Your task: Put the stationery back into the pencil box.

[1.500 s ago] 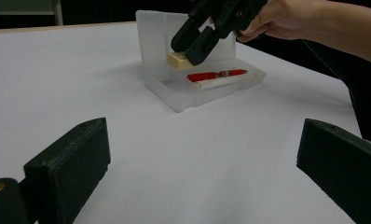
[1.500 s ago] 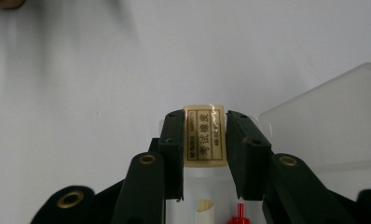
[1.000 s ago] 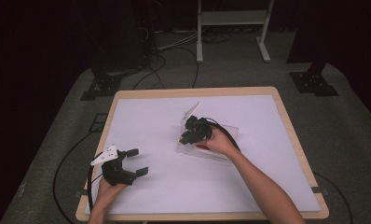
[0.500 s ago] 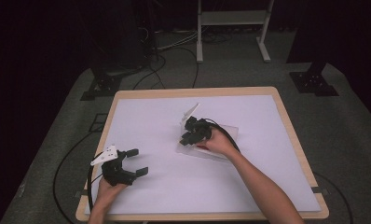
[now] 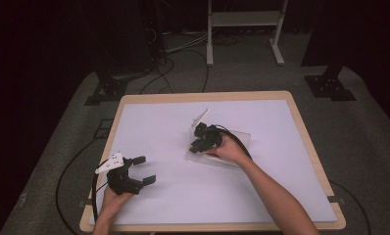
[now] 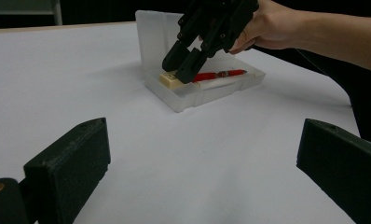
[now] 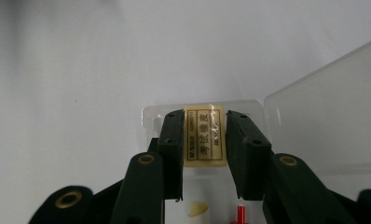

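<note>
Eraser (image 7: 204, 136): cream block w/ printed label, lying at one end of the open clear plastic case (image 7: 148, 122), approx. mid-table in high view; R gripper (image 7: 203, 137) reaches down into the case w/ jaws set narrow, one on each side of the eraser; L-hand jaw looks flush on the eraser's edge, the other just beside it w/ a thin gap showing, so firm clamp cannot be confirmed.

Near to far, high view: L gripper (image 5: 145, 169) near front-left corner of table (image 5: 301, 127), held in person's left hand (image 5: 113, 200); jaws spread wide, nothing between them, resting low over the white table top; well apart from the case. Further in: right hand (image 5: 231, 149) w/ R gripper at the case; case lid (image 5: 199, 119) standing up, tilted, on the far-left side.

L gripper view: eraser sits at the near end of the case; red pen (image 6: 217, 74) and a white stick (image 6: 221, 82) lie alongside, lengthwise in the case; R gripper's tips touch down at the eraser.
</note>
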Motion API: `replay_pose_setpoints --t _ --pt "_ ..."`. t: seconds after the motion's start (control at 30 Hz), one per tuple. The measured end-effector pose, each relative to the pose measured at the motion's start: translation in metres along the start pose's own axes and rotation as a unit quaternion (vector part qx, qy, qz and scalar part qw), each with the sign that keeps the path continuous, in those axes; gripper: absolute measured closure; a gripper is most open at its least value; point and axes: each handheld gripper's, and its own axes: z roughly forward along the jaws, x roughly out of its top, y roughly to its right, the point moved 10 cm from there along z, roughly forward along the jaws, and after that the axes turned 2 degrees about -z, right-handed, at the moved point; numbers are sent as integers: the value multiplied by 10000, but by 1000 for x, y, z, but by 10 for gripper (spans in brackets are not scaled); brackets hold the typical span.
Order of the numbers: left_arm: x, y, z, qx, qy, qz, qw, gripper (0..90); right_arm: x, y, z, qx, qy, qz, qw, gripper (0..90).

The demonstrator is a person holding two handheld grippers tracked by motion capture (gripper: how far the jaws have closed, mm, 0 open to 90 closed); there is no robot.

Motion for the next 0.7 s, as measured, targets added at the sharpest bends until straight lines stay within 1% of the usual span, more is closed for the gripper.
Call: replay_pose_setpoints --t 0.3,0.53,0.57,0.7 --pt "0 0 0 8 8 -4 10000 22 -2 1 1 26 -13 54 10000 673" --pt "0 0 0 10 14 -12 10000 22 -2 1 3 52 -27 51 10000 670" --pt "0 0 0 10 14 -10 10000 22 -2 1 3 77 -6 44 10000 643" --pt "0 0 0 4 -9 14 10000 21 -1 1 2 72 30 75 9999 630"
